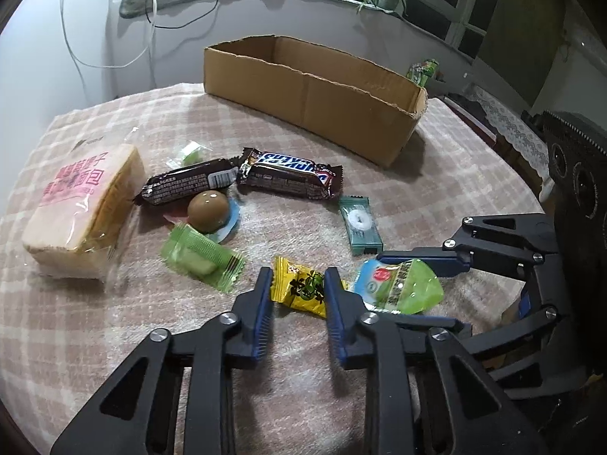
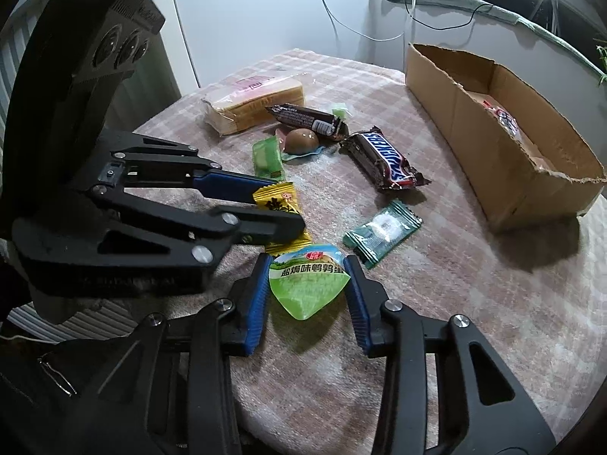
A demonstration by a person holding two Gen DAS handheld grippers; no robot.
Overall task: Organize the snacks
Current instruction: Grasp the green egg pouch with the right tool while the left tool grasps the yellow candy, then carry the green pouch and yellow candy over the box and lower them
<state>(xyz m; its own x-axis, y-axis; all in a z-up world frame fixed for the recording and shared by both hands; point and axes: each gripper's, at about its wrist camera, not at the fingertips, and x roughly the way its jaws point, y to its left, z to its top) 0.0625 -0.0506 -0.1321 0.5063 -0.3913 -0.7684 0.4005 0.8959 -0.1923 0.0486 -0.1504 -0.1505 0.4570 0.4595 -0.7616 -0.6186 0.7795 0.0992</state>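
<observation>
My left gripper (image 1: 297, 284) stands open around a yellow candy packet (image 1: 303, 291) on the table; its fingers flank the packet. It also shows in the right wrist view (image 2: 282, 204) with the yellow packet (image 2: 276, 201). My right gripper (image 2: 309, 269) stands open around a green quail-egg pouch (image 2: 307, 284), which also shows in the left wrist view (image 1: 400, 284) with the right gripper (image 1: 398, 288). A cardboard box (image 1: 315, 102) stands at the back; it also shows in the right wrist view (image 2: 504, 159), holding a wrapped snack (image 2: 502, 115).
On the checked cloth (image 1: 436, 174) lie a Snickers bar (image 1: 292, 176), a dark bar (image 1: 187, 185), a packed brown egg (image 1: 208, 210), a light green packet (image 1: 201, 259), a teal candy (image 1: 359, 224), a small green candy (image 1: 189, 153) and wrapped bread (image 1: 81, 208).
</observation>
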